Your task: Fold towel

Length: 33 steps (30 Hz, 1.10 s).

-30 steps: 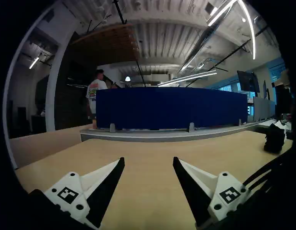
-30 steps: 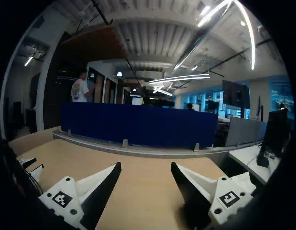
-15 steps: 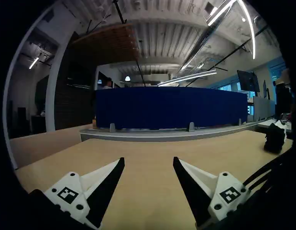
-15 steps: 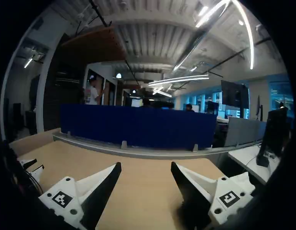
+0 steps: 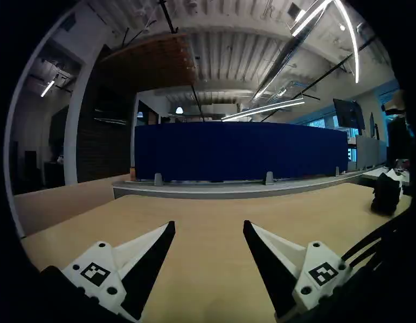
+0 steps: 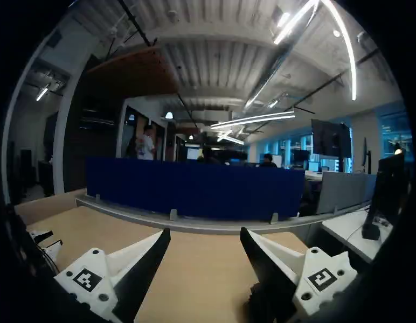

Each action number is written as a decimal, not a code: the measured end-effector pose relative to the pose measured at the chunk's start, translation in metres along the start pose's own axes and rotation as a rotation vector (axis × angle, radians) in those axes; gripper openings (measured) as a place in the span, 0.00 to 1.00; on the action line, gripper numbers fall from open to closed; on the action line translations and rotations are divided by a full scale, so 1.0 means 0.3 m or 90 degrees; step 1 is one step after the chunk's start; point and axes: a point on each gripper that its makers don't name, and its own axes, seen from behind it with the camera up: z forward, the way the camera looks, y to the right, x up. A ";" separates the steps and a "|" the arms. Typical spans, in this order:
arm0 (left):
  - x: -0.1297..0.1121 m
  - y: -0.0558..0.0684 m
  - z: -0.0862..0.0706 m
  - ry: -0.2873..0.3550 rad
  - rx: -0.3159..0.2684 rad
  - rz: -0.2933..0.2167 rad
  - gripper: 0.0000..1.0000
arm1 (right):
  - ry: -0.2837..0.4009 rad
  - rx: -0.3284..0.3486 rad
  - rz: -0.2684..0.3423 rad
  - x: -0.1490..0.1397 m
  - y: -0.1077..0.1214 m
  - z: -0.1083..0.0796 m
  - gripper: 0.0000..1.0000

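The left gripper (image 5: 208,223) stands wide open and holds nothing; the right gripper (image 6: 204,230) is the same. Both are low over the wooden desk (image 5: 219,204), facing a blue partition (image 5: 235,151). Where the towel lies I cannot tell, so the folding seems not yet begun.

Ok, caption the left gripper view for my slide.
Open left hand-held gripper low over a light wooden table, facing a blue desk divider in an open-plan office.
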 end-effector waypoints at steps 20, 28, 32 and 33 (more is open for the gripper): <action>-0.001 0.002 -0.002 0.000 0.000 0.000 0.94 | 0.038 -0.029 0.018 -0.098 0.154 -0.003 1.00; -0.001 0.001 0.000 0.000 0.000 0.000 0.94 | 0.039 -0.029 0.030 -0.252 0.157 0.035 1.00; -0.001 0.001 0.002 0.000 0.000 0.000 0.94 | 0.033 -0.029 0.026 -0.337 0.153 0.050 1.00; -0.001 0.001 0.002 0.000 0.000 0.000 0.94 | 0.031 -0.030 0.026 -0.360 0.153 0.054 1.00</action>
